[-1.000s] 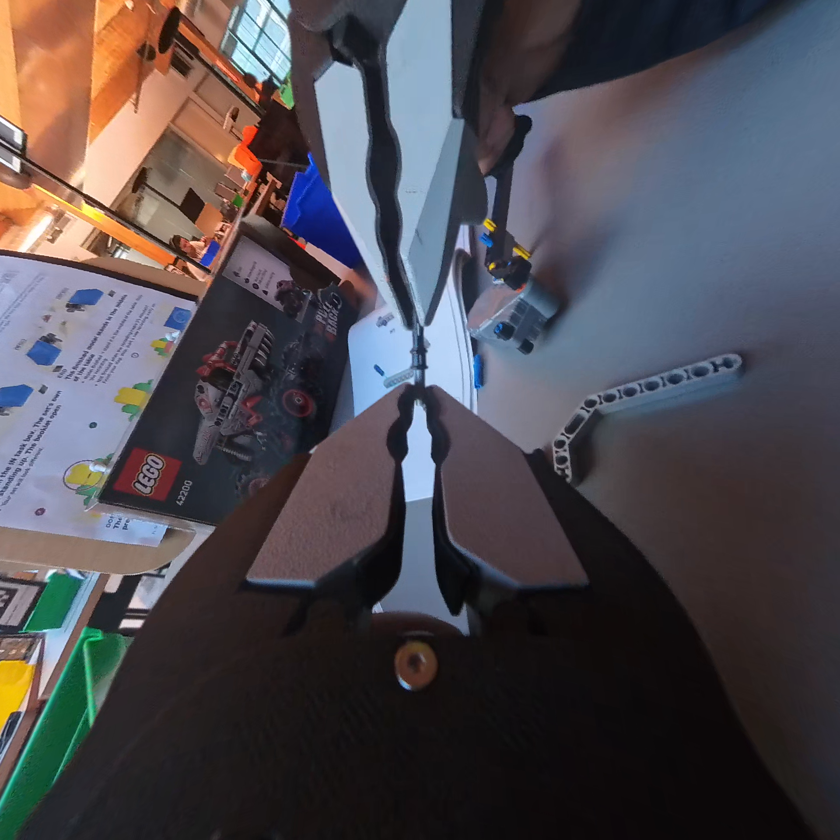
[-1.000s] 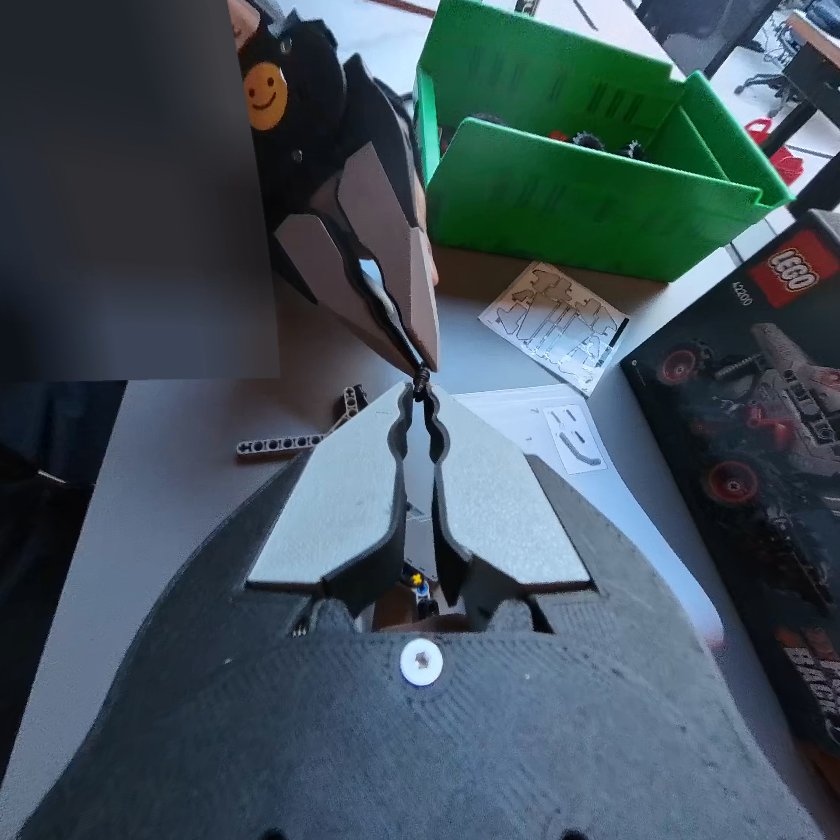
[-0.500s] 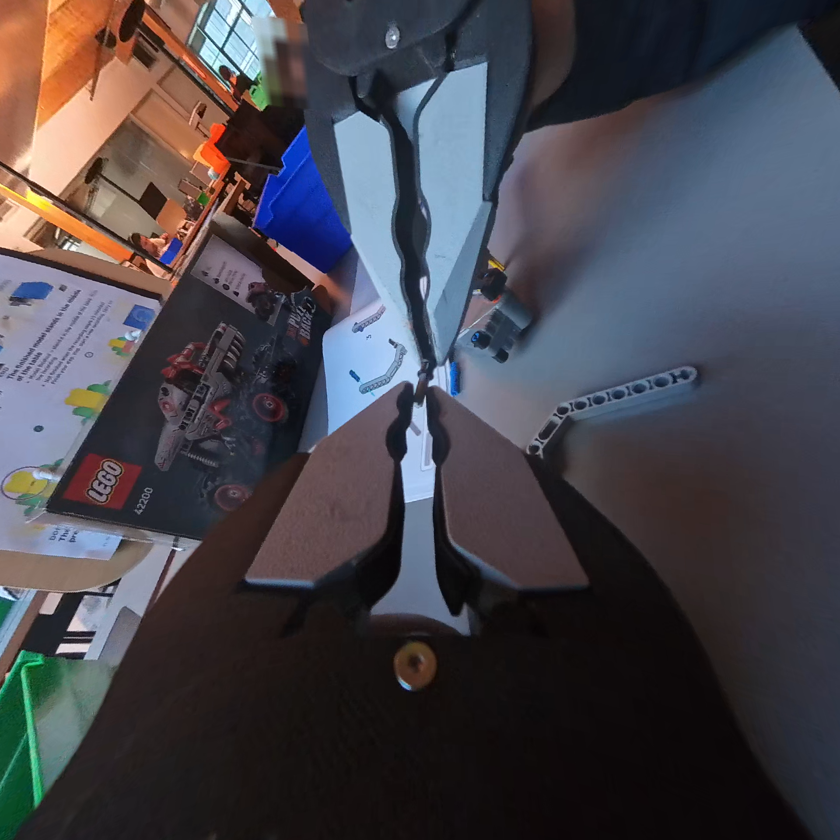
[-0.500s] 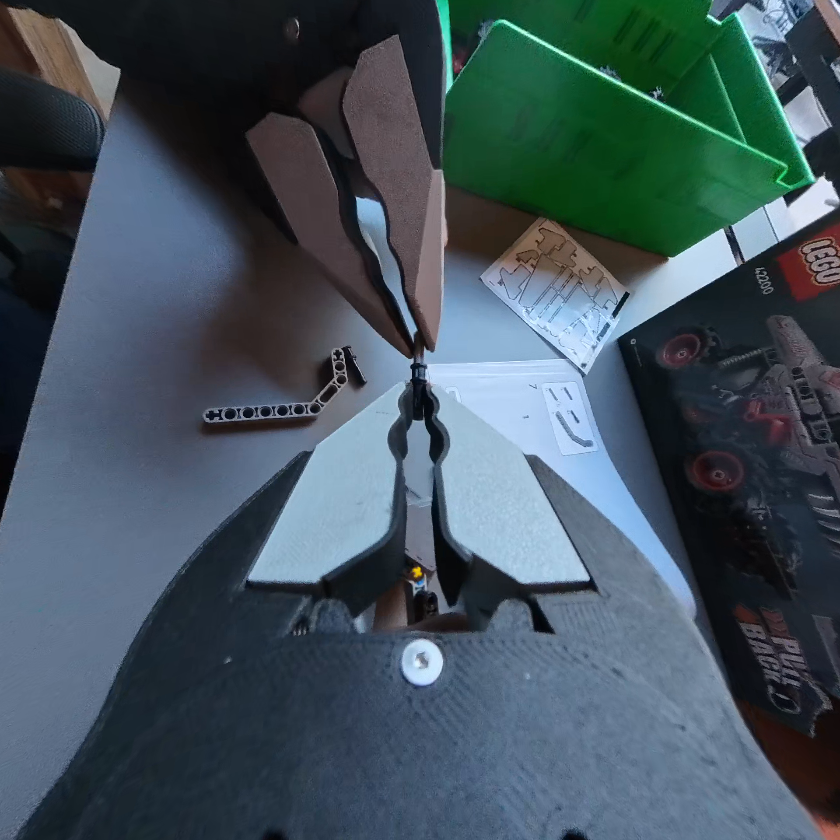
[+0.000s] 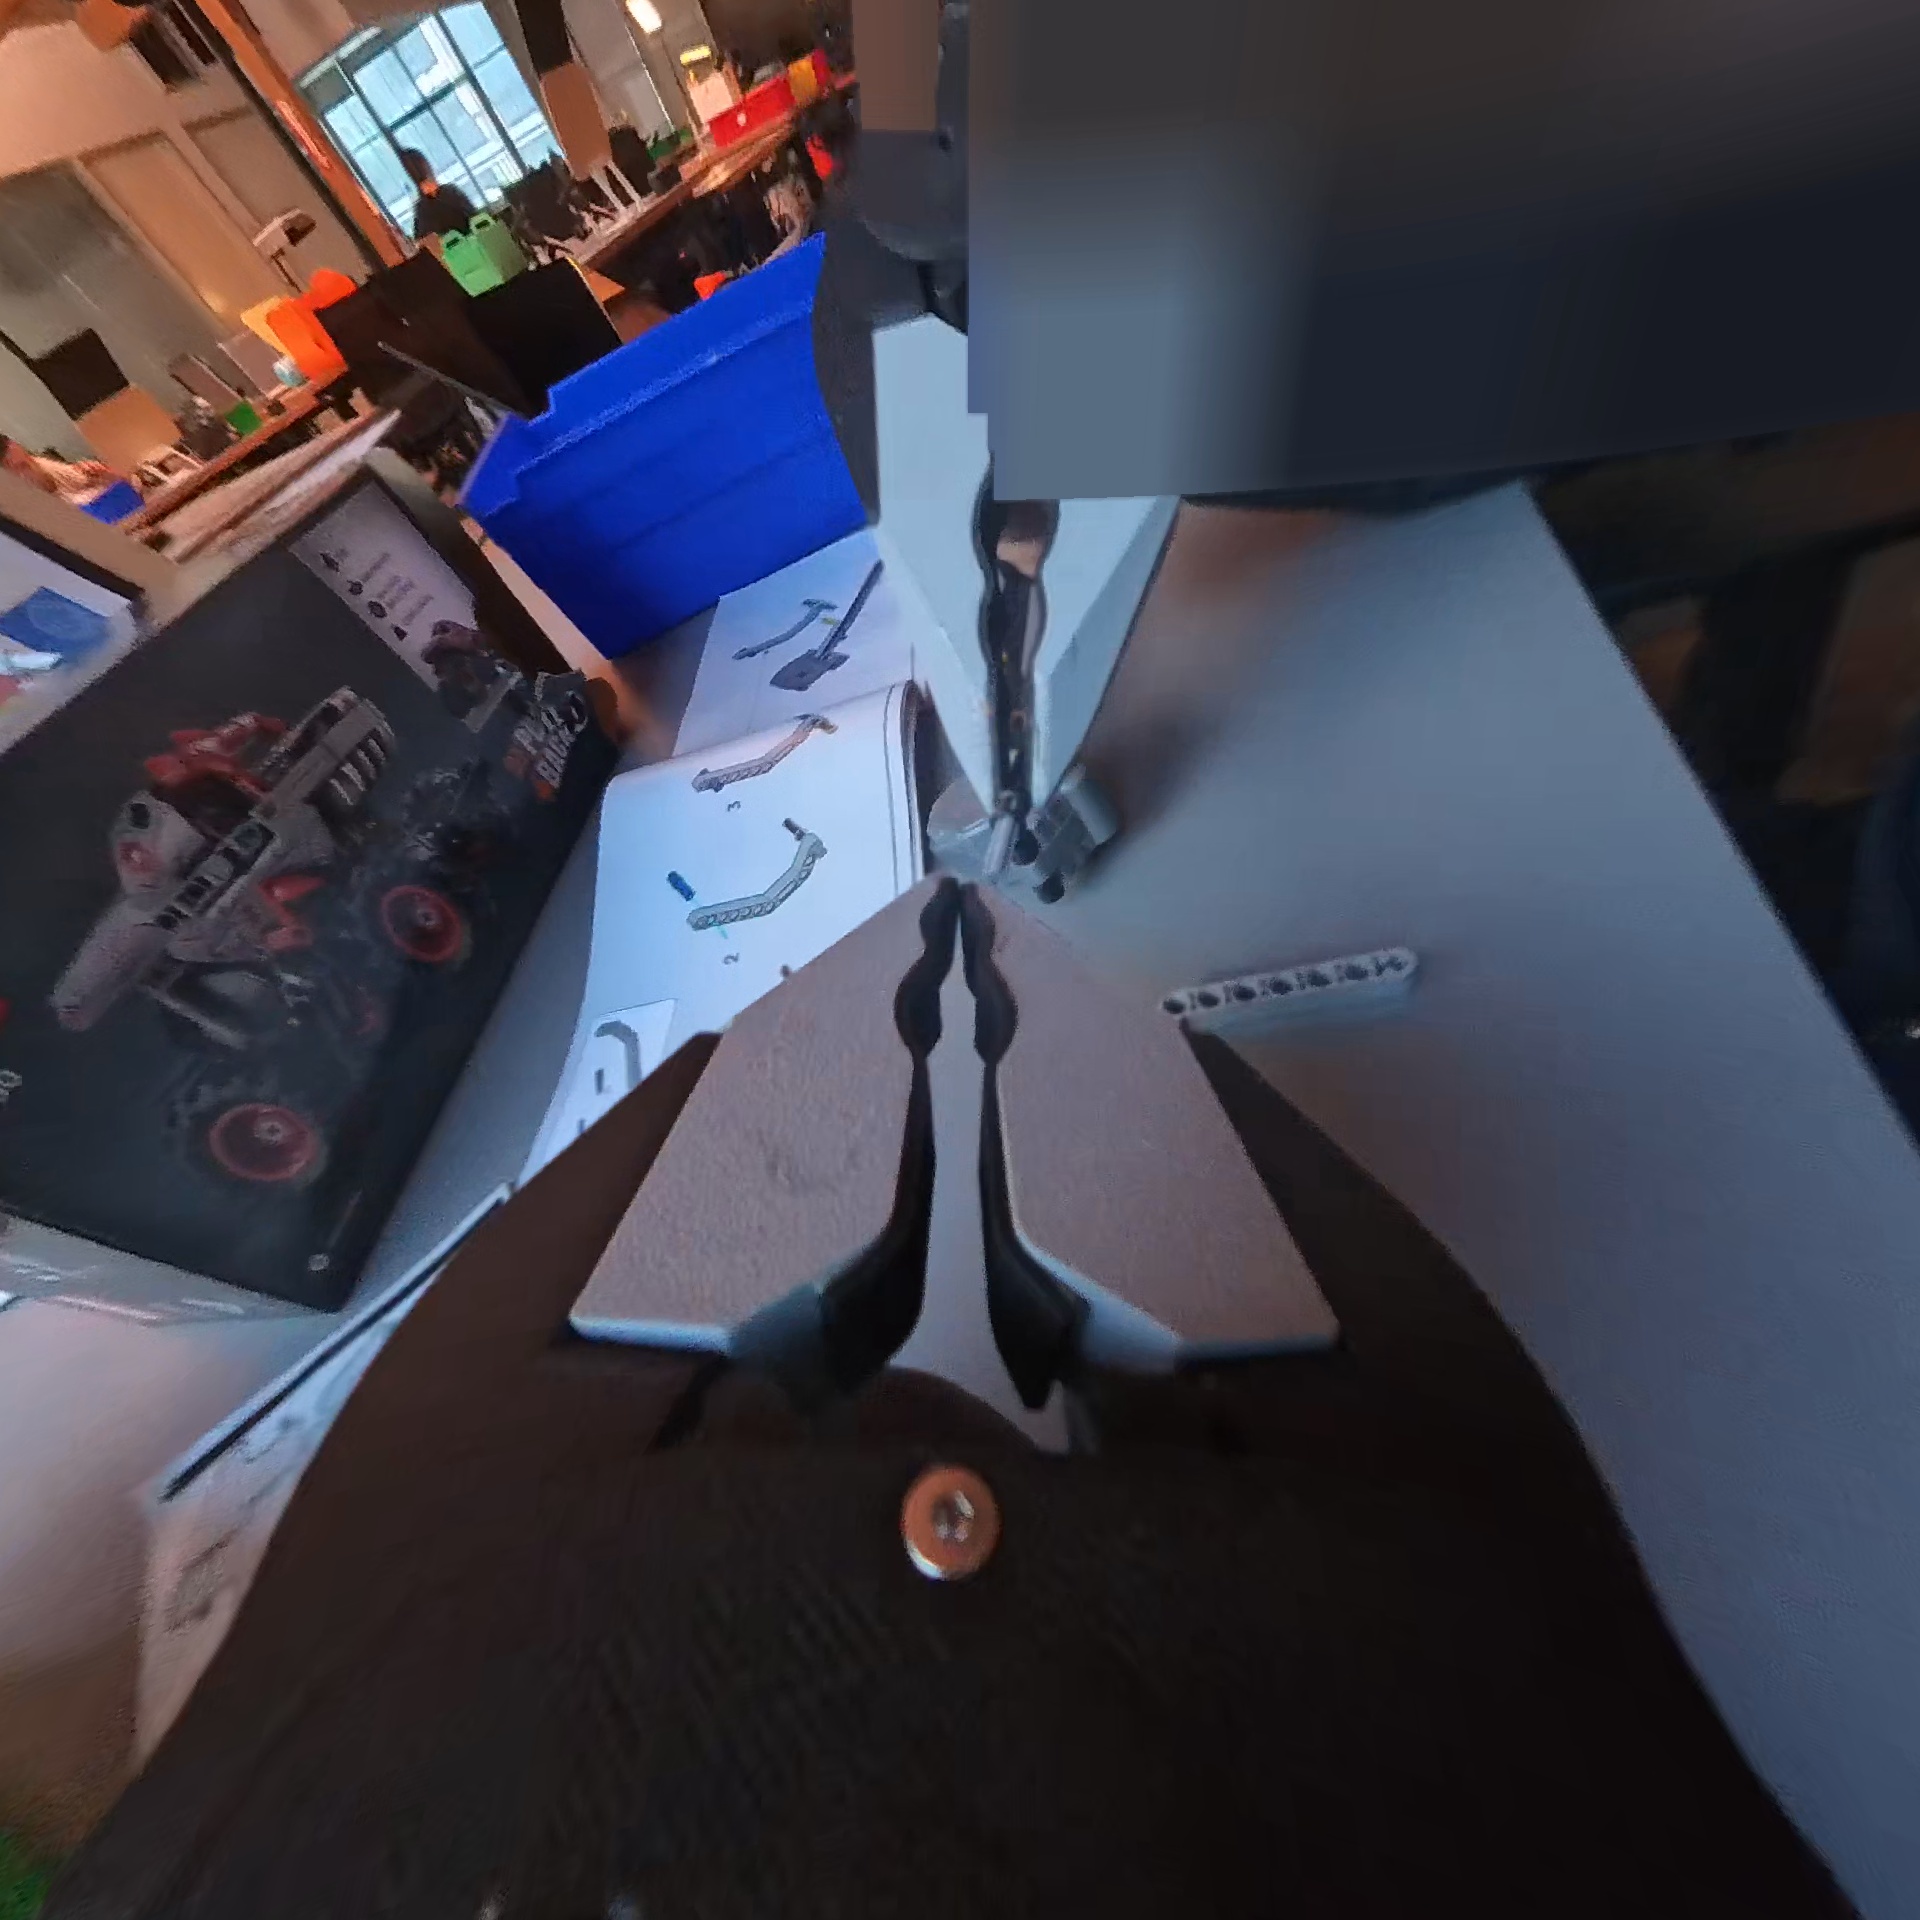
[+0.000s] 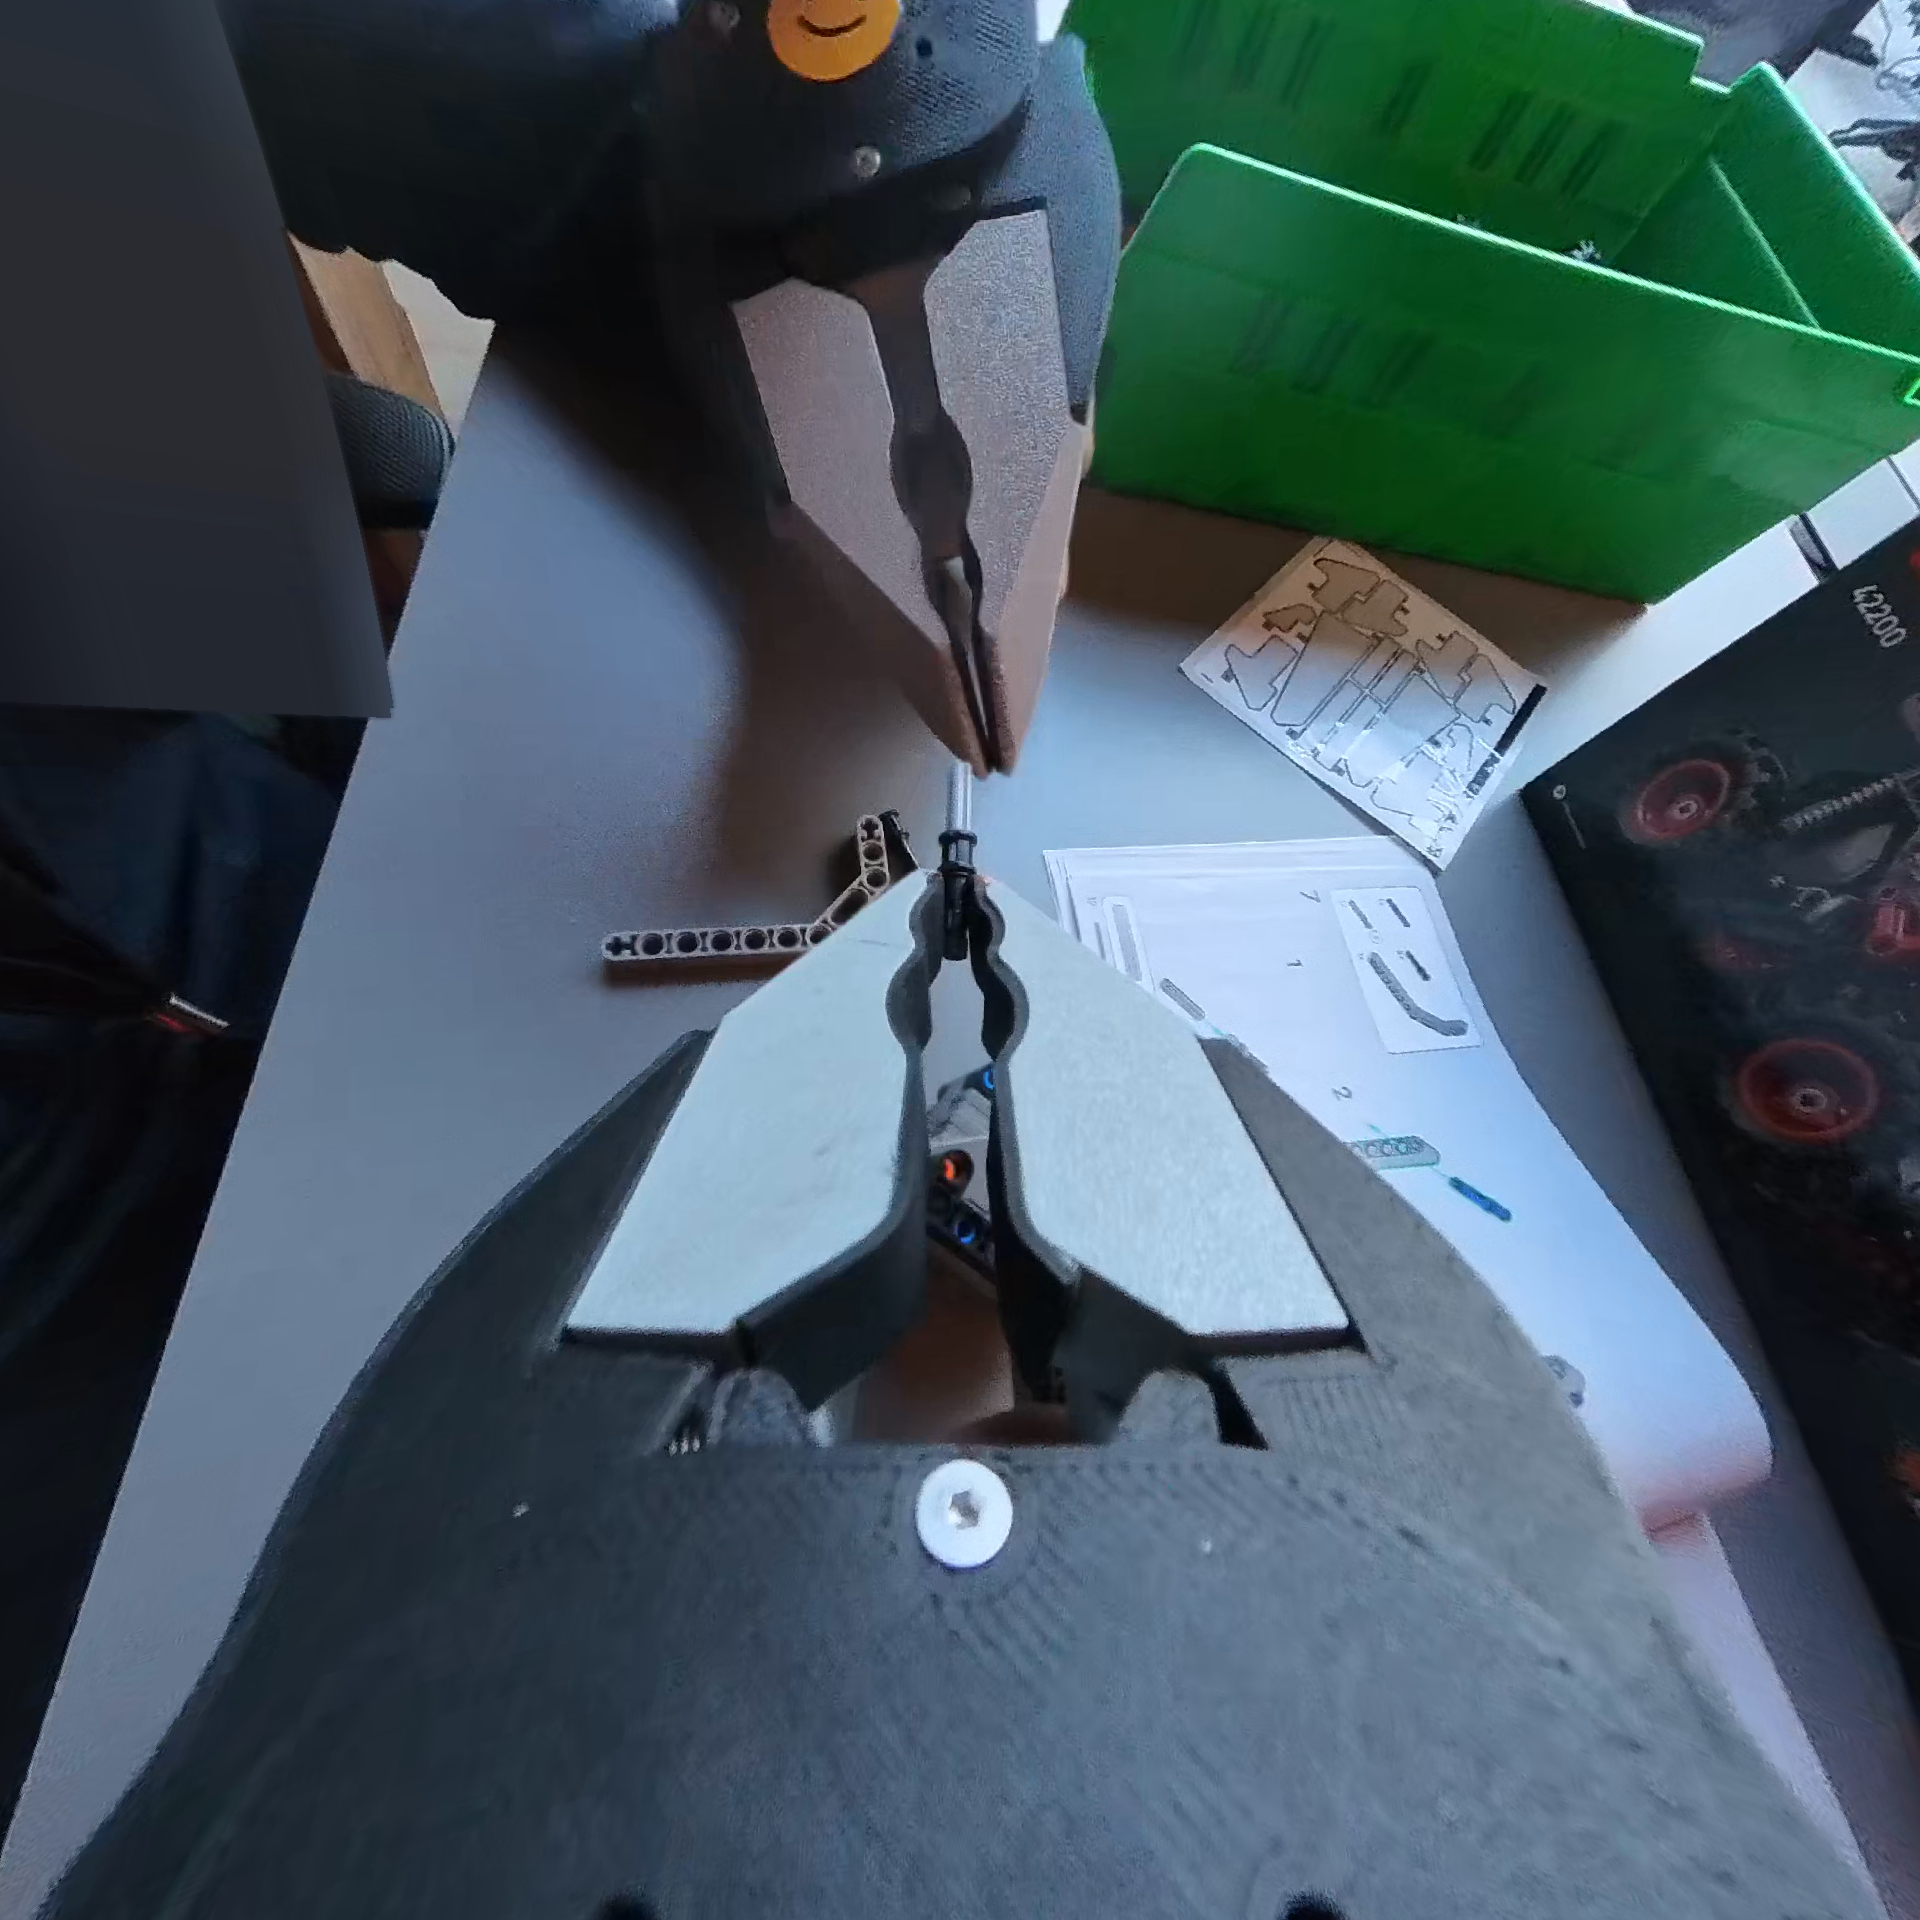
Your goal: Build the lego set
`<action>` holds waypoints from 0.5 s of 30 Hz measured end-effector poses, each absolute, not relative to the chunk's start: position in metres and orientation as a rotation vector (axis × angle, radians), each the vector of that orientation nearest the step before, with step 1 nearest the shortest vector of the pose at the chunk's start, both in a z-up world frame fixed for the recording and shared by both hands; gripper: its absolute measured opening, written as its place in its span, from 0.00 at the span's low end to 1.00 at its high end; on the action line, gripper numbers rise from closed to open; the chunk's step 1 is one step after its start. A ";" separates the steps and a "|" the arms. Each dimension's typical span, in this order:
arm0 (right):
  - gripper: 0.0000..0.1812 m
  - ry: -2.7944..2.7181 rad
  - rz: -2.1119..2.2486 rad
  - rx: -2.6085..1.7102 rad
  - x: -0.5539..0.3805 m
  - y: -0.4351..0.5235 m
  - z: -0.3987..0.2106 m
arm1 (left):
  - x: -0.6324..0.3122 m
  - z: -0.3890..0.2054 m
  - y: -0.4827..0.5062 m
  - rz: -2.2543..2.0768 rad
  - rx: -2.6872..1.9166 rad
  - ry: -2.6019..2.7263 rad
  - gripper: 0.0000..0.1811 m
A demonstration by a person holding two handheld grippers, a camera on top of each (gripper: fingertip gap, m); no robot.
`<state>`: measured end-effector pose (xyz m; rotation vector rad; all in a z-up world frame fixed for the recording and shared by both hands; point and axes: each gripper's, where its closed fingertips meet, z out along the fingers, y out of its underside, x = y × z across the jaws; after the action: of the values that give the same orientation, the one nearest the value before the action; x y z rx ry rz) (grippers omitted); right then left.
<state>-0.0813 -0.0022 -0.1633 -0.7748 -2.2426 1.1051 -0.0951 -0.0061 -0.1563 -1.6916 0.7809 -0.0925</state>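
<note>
My right gripper point(image 6: 951, 883) has grey pads and is shut on a small black pin point(image 6: 952, 868), whose end sticks out past the tips. My left gripper point(image 5: 951, 894) has brown pads. It shows opposite in the right wrist view point(image 6: 982, 764), shut on a thin grey axle point(image 6: 961, 795). The axle points at the black pin and nearly meets it, above the grey table point(image 6: 499, 831). A grey angled beam point(image 6: 727, 940) lies flat just left of the tips and also shows in the left wrist view point(image 5: 1288, 987).
An open instruction booklet point(image 6: 1299, 987) lies to the right, with the dark set box point(image 6: 1766, 987) beyond it. A sticker sheet point(image 6: 1361, 707) and a green bin point(image 6: 1455, 364) are behind. A small grey assembly point(image 5: 1075, 831) and a blue bin point(image 5: 675, 488) show in the left wrist view. The tips of both grippers are at nearly the same place.
The two gripper tips were almost touching around the black pin. They have drawn a little apart, and the grey axle now shows between them. Both views have swung.
</note>
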 end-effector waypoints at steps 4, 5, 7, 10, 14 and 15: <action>0.01 -2.262 1.151 -0.772 -0.078 -0.006 -0.164 | -0.089 -0.153 -0.010 -0.213 -1.694 0.754 0.00; 0.01 -2.252 1.152 -0.781 -0.079 -0.004 -0.163 | -0.090 -0.152 -0.009 -0.205 -1.691 0.745 0.00; 0.02 -2.233 1.153 -0.796 -0.080 -0.001 -0.161 | -0.090 -0.151 -0.009 -0.194 -1.685 0.746 0.00; 0.01 -2.213 1.182 -0.806 -0.080 0.000 -0.157 | -0.087 -0.153 -0.010 -0.183 -1.682 0.768 0.03; 0.01 -2.228 1.189 -0.790 -0.078 -0.004 -0.158 | -0.084 -0.152 -0.010 -0.164 -1.665 0.781 0.02; 0.01 -2.234 1.180 -0.786 -0.078 -0.005 -0.159 | -0.083 -0.153 -0.010 -0.161 -1.665 0.787 0.02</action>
<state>-0.0783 -0.0049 -0.1593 -0.7862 -2.2343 1.1803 -0.0835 -0.0100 -0.1527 -1.6650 0.7874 -0.1612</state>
